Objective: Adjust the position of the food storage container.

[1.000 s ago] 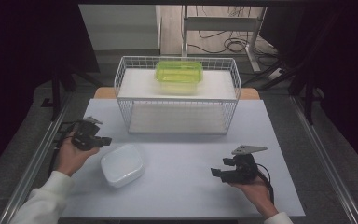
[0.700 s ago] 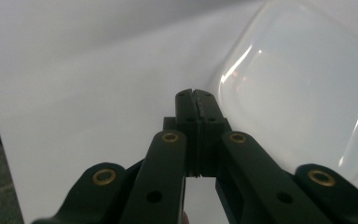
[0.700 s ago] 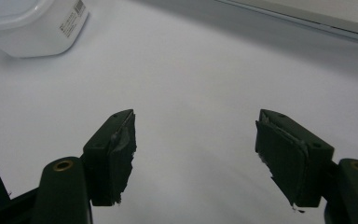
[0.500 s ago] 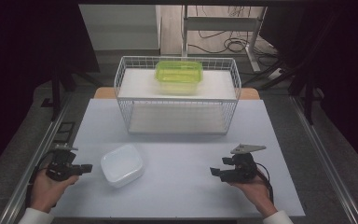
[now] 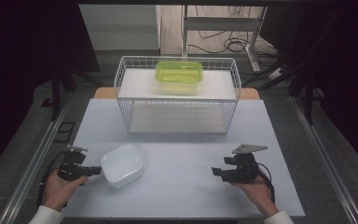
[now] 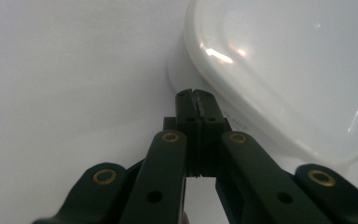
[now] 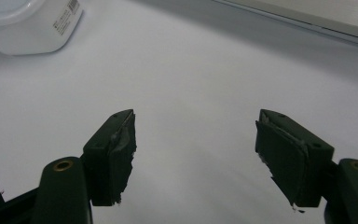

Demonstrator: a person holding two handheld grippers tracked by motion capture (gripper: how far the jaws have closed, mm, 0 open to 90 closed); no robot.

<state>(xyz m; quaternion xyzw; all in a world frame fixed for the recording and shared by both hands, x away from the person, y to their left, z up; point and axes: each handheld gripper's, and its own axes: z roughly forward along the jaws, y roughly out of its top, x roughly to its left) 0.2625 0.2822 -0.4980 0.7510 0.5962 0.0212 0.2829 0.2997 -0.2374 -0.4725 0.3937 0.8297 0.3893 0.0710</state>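
At the lower left of the high view, your left tool (image 5: 92,171) has dropped down beside the white box (image 5: 122,164), its jaws pressed together on nothing, so it looks ready to nudge the box. You can't tell if its tip touches. At the lower right, your right tool (image 5: 216,172) rests on the counter (image 5: 177,149), jaws wide apart and empty.
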